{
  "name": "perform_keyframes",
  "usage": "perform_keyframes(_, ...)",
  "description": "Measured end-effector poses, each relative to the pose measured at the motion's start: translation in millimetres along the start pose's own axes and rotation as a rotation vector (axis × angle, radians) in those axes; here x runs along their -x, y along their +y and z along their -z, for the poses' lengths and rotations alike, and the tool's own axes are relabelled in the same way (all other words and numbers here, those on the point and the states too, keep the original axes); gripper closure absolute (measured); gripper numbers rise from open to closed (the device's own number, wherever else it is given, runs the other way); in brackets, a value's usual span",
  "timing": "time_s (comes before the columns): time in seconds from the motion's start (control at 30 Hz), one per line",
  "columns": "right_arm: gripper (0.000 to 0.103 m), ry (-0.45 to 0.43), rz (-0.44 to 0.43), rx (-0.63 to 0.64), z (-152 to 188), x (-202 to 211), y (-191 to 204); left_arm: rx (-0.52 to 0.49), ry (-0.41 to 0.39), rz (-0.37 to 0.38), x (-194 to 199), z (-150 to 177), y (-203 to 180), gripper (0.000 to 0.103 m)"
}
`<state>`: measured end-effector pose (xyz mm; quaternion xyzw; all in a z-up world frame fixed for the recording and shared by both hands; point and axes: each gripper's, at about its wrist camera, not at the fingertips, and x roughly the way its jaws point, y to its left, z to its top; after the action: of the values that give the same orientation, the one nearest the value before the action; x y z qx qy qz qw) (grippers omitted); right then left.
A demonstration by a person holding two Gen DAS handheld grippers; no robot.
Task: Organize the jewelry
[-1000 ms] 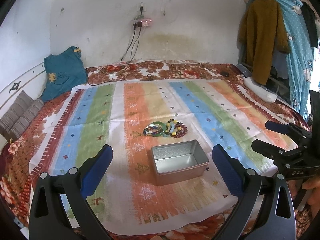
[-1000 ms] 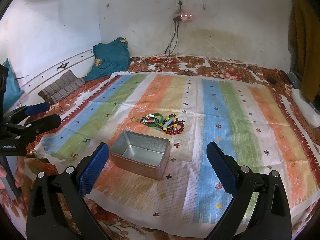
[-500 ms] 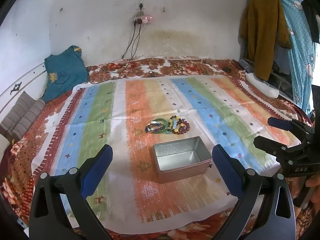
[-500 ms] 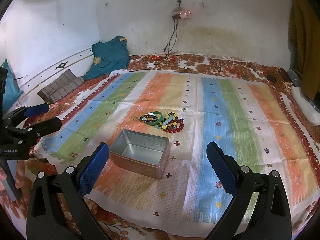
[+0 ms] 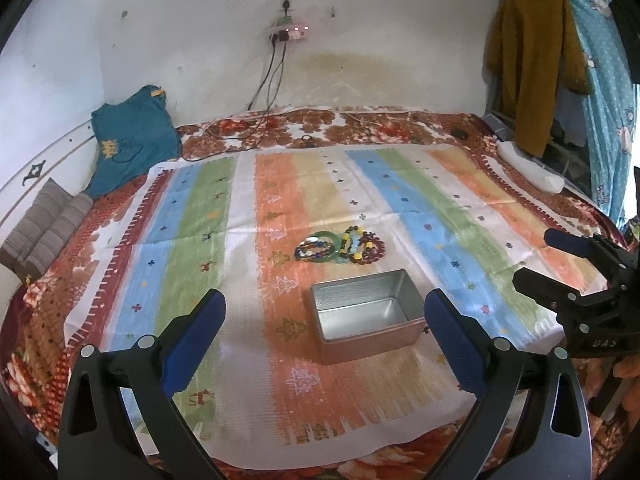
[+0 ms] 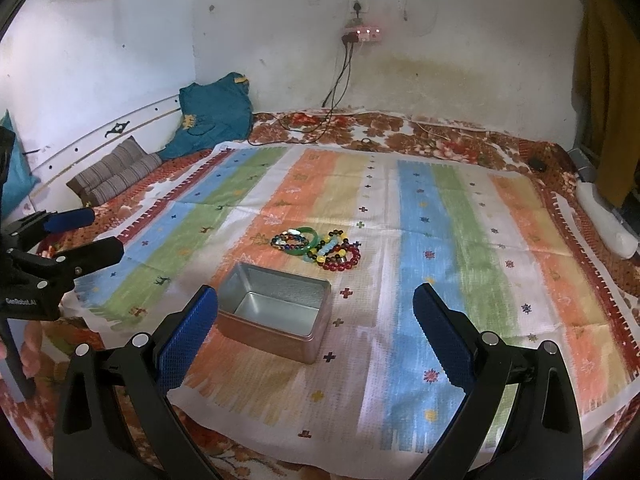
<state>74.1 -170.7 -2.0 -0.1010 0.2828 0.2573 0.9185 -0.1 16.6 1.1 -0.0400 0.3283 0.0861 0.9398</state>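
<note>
A pile of bead bracelets and a green bangle [image 5: 340, 245] lies on the striped cloth, also in the right wrist view [image 6: 316, 249]. An open, empty metal tin [image 5: 366, 315] stands just in front of the pile; it shows in the right wrist view [image 6: 276, 318] too. My left gripper [image 5: 325, 336] is open and empty, held above the cloth's near edge with the tin between its fingers. My right gripper [image 6: 315, 332] is open and empty, to the right of the tin. Each gripper shows in the other's view, the right one [image 5: 560, 264] and the left one [image 6: 76, 236].
The striped cloth [image 5: 460, 240] covers a floral bed. A teal garment [image 5: 132, 140] and a grey striped cushion [image 5: 44, 228] lie at the back left. Cables [image 5: 264, 92] hang from a wall socket. Clothes [image 5: 532, 60] hang at the right, above a white object [image 5: 528, 166].
Both grippers have drawn back and risen slightly, so the tin and bracelets sit a little farther off. Both stay open and empty.
</note>
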Motion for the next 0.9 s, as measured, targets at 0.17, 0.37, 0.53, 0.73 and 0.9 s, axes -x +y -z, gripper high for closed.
perform_keyframes(0.17,0.004,0.017,-0.002,-0.012,-6.0,-10.3,-4.3,-0.003,0.029,-0.017,-9.3,-7.0,-1.5,0.005)
perform_keyframes(0.37,0.004,0.036,-0.004,-0.037,-9.5,-18.2,-11.1,-0.002,0.077,-0.017,-23.8,-14.6,0.5,0.005)
perform_keyframes(0.53,0.004,0.056,-0.004,-0.04,-14.6,-25.9,-14.3,0.007,0.099,-0.053,-34.9,-20.4,6.2,0.005)
perform_keyframes(0.73,0.004,0.088,0.018,-0.009,-28.5,-48.5,-15.9,-0.009,0.123,-0.092,-56.6,-39.5,11.1,0.005)
perform_keyframes(0.9,0.004,0.11,0.046,0.006,-41.4,-66.8,-19.6,0.021,0.155,-0.095,-76.6,-53.7,20.2,0.005)
